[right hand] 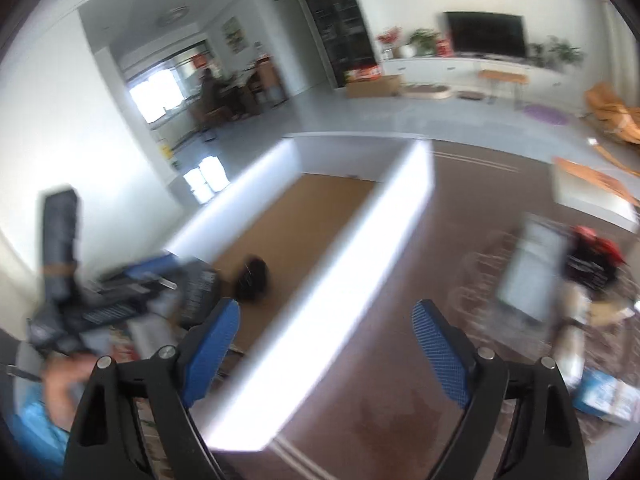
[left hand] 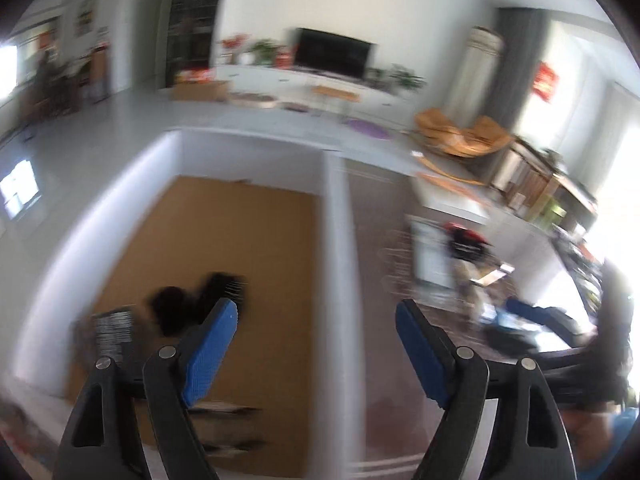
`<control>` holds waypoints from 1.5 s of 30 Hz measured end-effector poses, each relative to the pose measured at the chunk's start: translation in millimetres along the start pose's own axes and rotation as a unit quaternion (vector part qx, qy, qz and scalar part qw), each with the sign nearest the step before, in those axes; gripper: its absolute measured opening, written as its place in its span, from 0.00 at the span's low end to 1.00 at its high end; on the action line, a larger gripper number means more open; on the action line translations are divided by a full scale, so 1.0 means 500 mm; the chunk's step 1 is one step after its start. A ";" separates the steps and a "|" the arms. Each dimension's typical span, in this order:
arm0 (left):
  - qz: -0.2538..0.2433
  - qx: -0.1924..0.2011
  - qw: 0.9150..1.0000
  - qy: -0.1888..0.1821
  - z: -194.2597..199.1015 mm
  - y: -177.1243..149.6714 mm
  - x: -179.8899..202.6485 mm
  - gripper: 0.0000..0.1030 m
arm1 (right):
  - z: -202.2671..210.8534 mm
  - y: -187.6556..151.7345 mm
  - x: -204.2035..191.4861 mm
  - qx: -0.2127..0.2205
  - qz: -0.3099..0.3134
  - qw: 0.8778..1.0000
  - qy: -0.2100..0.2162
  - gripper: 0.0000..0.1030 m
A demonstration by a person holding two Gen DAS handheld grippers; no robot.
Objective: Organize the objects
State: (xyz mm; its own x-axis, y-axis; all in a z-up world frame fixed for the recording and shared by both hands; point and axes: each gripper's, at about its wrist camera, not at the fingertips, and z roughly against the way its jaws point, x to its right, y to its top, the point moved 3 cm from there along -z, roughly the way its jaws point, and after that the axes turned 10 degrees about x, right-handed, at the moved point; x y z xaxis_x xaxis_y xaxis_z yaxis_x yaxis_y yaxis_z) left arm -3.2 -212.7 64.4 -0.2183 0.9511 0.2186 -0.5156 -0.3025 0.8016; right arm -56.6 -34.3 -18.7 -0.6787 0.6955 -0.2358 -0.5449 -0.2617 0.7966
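A white-walled box [left hand: 332, 240] with a brown cardboard floor stands on the dark brown table [left hand: 384, 360]. In it lie a blurred black object [left hand: 200, 300] and a dark printed packet [left hand: 112, 328]. My left gripper [left hand: 316, 314] hangs open above the box's right wall with nothing between its blue pads. In the right wrist view my right gripper [right hand: 326, 316] is open and empty over the same white box [right hand: 340, 280], with the black object [right hand: 254, 278] lying inside. The left gripper [right hand: 104, 300] shows at that view's left edge, held by a hand [right hand: 64, 384].
A heap of loose items lies at the table's right: a white packet [right hand: 532, 268], a red and black thing [right hand: 592, 256] and a blue-white box [right hand: 608, 396]. Beyond the table are a grey floor, a TV cabinet [right hand: 460, 68] and orange chairs [left hand: 460, 136].
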 end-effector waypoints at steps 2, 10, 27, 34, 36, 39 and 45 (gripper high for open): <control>-0.025 -0.011 0.998 -0.063 -0.019 -0.017 0.100 0.88 | 0.030 -0.066 0.095 -0.002 -0.006 0.998 -0.067 0.86; -0.115 -0.134 0.977 -0.123 -0.216 -0.228 0.377 1.00 | 0.186 -0.336 0.368 -0.051 -0.077 0.960 -0.263 0.86; -0.176 -0.128 0.975 -0.036 -0.324 -0.287 0.404 1.00 | 0.211 -0.365 0.417 -0.045 -0.101 0.945 -0.309 1.00; -0.174 -0.120 0.977 -0.034 -0.322 -0.286 0.402 1.00 | 0.203 -0.365 0.417 -0.042 -0.102 0.944 -0.311 1.00; -0.174 -0.121 0.977 -0.034 -0.322 -0.286 0.403 1.00 | 0.203 -0.365 0.417 -0.042 -0.101 0.944 -0.311 1.00; -0.183 -0.129 0.974 -0.041 -0.327 -0.283 0.404 1.00 | 0.203 -0.364 0.417 -0.042 -0.101 0.944 -0.311 1.00; -0.214 -0.153 0.962 -0.074 -0.345 -0.266 0.392 1.00 | 0.202 -0.364 0.417 -0.041 -0.101 0.944 -0.311 1.00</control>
State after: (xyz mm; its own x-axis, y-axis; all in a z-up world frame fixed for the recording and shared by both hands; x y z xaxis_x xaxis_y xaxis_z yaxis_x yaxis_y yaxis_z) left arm -120.2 3.1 -95.5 0.1777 0.9841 0.0000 -0.7568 0.1367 0.6392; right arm -49.0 226.0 -156.7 -0.1511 0.9884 0.0142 -0.6860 -0.1152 0.7184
